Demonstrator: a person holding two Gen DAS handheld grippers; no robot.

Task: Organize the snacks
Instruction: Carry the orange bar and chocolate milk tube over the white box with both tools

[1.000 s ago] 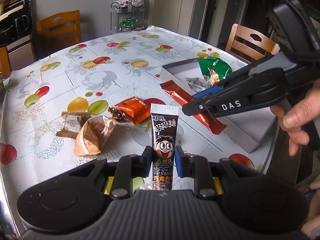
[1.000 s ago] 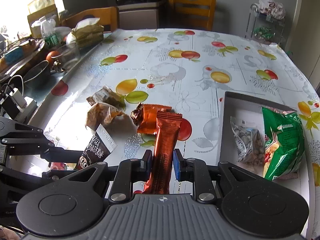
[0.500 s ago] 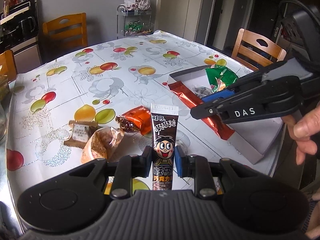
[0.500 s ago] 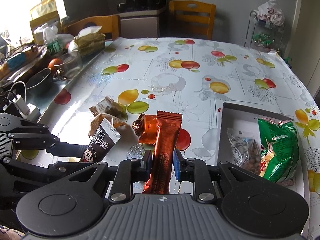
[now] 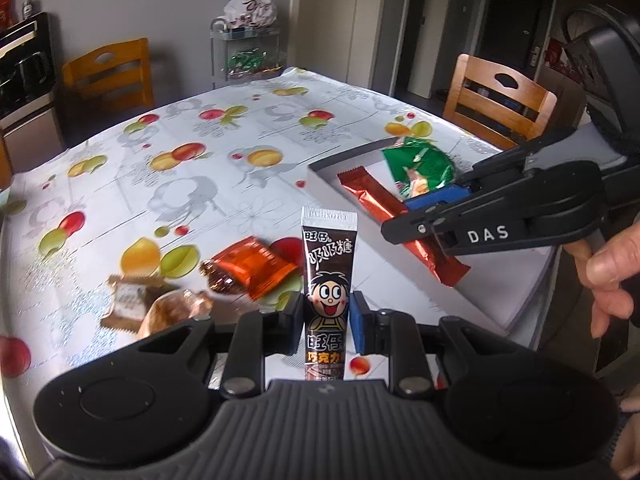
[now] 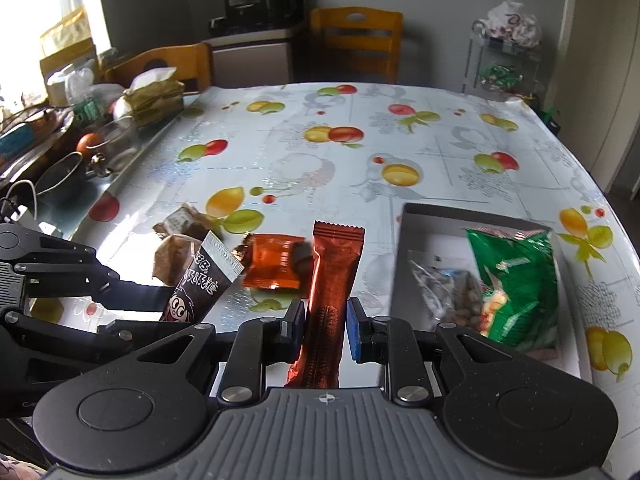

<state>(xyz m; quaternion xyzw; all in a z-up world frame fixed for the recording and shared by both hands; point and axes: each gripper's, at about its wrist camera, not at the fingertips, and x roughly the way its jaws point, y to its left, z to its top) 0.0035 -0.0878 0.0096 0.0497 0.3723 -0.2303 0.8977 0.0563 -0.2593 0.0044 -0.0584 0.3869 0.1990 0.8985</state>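
My left gripper [image 5: 326, 322] is shut on a black candy tube with a cartoon face [image 5: 328, 280], held upright above the table. My right gripper [image 6: 326, 330] is shut on a long orange wafer bar [image 6: 334, 280]. In the left wrist view that bar [image 5: 384, 212] hangs over the near edge of the white box [image 5: 520, 280], clamped by the right gripper [image 5: 416, 222]. The box [image 6: 424, 220] holds a green snack bag [image 6: 516, 280] and a clear bag of seeds [image 6: 444, 288]. The candy tube [image 6: 200, 280] also shows at the left of the right wrist view.
On the fruit-print tablecloth [image 5: 200, 184] lie a small orange packet [image 5: 252, 266], a tan pastry wrapper [image 5: 172, 312] and a small brown packet [image 5: 128, 302]. Wooden chairs [image 5: 496, 100] stand around the table. Clutter and a bowl [image 6: 60, 176] line its left edge.
Both grippers have risen a little with their snacks still gripped. The right gripper's orange bar has shifted toward the white box.
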